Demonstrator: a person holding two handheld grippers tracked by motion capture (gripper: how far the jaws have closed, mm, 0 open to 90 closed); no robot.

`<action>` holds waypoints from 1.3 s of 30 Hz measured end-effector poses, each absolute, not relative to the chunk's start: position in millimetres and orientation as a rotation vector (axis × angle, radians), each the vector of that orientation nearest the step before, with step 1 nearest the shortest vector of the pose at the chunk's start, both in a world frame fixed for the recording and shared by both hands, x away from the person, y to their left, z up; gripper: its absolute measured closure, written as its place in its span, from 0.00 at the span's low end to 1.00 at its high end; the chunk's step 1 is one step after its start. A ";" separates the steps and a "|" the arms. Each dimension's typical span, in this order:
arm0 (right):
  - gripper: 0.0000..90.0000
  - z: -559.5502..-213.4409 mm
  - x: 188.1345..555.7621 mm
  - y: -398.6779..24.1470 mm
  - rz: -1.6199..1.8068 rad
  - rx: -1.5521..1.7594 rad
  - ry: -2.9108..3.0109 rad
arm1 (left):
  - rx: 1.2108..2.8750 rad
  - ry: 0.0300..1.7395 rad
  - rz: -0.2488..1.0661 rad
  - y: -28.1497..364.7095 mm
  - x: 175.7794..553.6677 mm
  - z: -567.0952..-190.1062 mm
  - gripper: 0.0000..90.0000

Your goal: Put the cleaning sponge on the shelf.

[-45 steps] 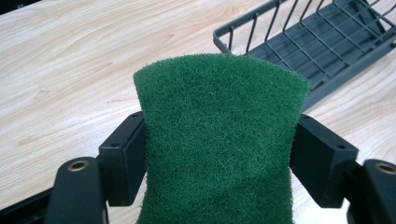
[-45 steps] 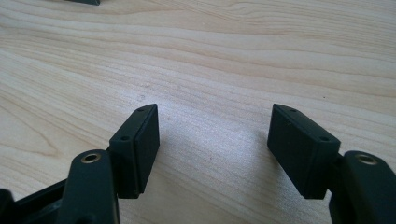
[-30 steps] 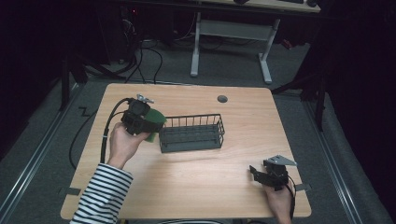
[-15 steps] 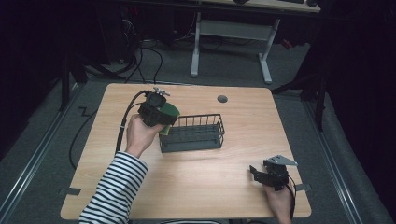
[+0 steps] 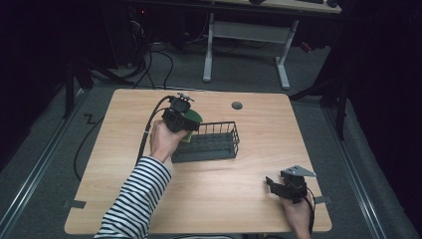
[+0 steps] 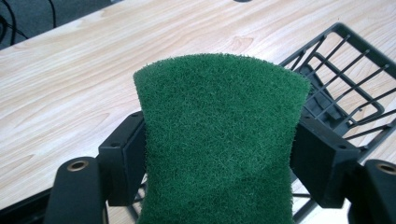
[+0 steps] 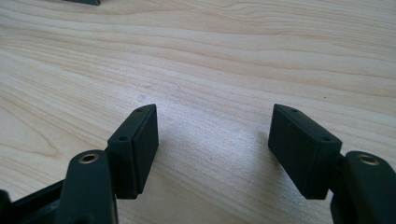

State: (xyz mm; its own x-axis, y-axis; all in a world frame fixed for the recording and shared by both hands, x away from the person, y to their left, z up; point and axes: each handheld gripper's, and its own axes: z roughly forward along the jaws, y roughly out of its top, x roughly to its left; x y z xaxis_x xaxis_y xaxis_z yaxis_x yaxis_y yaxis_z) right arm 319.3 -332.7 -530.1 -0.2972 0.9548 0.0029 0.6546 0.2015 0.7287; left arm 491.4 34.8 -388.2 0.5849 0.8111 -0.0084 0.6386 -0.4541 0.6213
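A green scouring sponge (image 6: 219,140) sits squeezed between the two black jaws of my left gripper (image 6: 219,158), its sides bowed in by the pads. In the high view the left gripper (image 5: 185,119) holds the green sponge (image 5: 193,118) over the left end of a black wire basket (image 5: 211,142). The basket's wire rim (image 6: 341,70) shows just past the sponge in the left gripper view. My right gripper (image 5: 277,187) rests low on the table near its front right corner. Its jaws stand apart over bare wood with nothing between them (image 7: 212,140).
The wooden table (image 5: 249,199) has a small round grommet (image 5: 237,105) at the back. A black cable (image 5: 149,124) trails from the left gripper off the table's left side. A white desk frame (image 5: 249,45) stands on the floor behind.
My left hand has carried the sponge to the right, from left of the basket to above its left end. The right gripper has kept still.
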 end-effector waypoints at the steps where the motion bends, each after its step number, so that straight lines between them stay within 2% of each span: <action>1: 0.37 -530.1 319.2 -332.7 0.880 1.498 2.028 | 2.231 1.155 0.385 33.6 492.2 -389.9 0.31; 17: 0.37 -530.0 319.2 -333.0 0.882 1.498 2.031 | 2.248 1.156 0.420 19.9 494.7 -403.9 0.30; 39: 0.37 -530.1 319.2 -332.7 0.881 1.498 2.030 | 2.249 1.158 0.451 24.2 484.4 -415.6 0.29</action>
State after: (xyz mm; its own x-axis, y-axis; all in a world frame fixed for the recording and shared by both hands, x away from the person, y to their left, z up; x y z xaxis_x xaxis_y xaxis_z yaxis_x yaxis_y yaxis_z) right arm 319.2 -332.7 -530.1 -0.2972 0.9548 0.0055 0.6562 0.2000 0.7276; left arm 484.4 24.2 -415.6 0.5695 0.8211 0.0391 0.6311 -0.4672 0.6192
